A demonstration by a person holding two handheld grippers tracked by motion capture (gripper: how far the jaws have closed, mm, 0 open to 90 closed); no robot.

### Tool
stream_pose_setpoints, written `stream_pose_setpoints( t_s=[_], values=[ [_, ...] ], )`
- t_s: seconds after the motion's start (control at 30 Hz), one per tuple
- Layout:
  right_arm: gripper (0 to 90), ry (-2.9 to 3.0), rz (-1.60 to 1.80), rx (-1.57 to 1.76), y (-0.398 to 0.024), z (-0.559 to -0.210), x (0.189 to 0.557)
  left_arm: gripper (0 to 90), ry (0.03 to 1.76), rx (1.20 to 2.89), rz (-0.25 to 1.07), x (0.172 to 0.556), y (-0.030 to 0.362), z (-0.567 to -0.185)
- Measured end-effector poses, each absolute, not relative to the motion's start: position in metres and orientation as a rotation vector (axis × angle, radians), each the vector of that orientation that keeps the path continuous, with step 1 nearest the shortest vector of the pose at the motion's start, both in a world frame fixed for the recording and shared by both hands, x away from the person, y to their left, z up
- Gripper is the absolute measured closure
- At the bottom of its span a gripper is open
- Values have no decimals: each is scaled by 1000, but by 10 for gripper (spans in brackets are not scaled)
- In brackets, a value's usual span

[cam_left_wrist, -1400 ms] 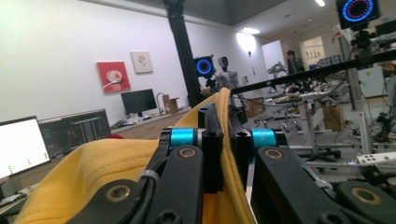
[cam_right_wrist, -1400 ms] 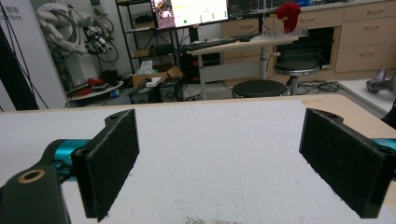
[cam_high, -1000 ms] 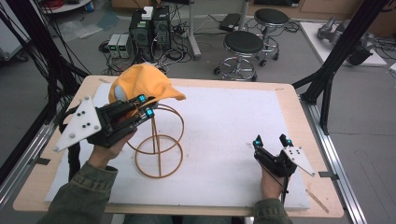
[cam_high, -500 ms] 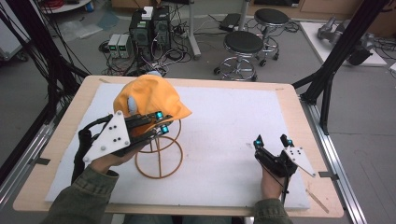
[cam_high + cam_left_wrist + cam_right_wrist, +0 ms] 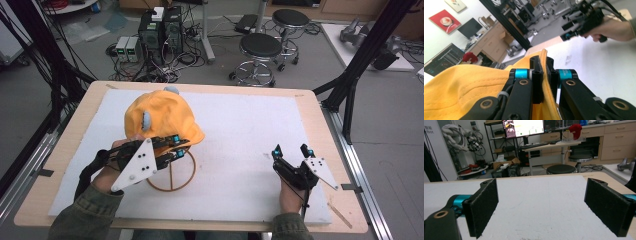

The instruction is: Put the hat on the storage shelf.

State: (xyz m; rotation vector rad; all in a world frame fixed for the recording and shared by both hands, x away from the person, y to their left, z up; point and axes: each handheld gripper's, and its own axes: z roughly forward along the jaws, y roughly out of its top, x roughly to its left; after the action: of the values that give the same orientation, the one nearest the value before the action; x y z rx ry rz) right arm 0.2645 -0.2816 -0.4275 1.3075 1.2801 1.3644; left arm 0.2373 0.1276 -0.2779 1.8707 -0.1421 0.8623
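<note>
An orange cap [image 5: 160,116] with small grey ears sits over the top of a copper wire stand [image 5: 172,175] on the white mat. My left gripper [image 5: 176,145] is shut on the cap's brim [image 5: 546,82], its black jaws pinching the orange cloth just above the stand. The stand's round base ring rests on the mat below the gripper. My right gripper [image 5: 291,150] stands open near the mat's front right, held low by a hand, with nothing between its pads [image 5: 484,207]. The right hand and its gripper also appear far off in the left gripper view [image 5: 584,20].
The white mat [image 5: 240,125] covers a wooden table [image 5: 320,125]. Black frame posts [image 5: 360,60] rise at both sides. Two stools [image 5: 260,47] and computer boxes [image 5: 160,30] with cables stand on the floor behind the table.
My left gripper has carried the cap to the right and forward, from beside the stand to over its top. The right gripper has stayed still and open.
</note>
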Motion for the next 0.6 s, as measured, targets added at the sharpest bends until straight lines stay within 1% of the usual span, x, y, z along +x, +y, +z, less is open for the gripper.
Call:
stream_pose_setpoints(
  t_s=[0.27, 0.43, 0.53, 0.6],
  values=[
    [109, 1281, 1363, 1306, -282, -428, 265, 864, -159, 1936, 826, 236, 126, -284],
    [109, 1279, 1359, 1307, -282, -428, 265, 852, -146, 1911, 816, 236, 128, -286],
    [109, 1278, 1360, 1308, -282, -428, 265, 830, -149, 1897, 806, 237, 130, -285],
    [109, 1278, 1360, 1309, -282, -428, 265, 753, -161, 1883, 779, 237, 131, -284]
  ],
)
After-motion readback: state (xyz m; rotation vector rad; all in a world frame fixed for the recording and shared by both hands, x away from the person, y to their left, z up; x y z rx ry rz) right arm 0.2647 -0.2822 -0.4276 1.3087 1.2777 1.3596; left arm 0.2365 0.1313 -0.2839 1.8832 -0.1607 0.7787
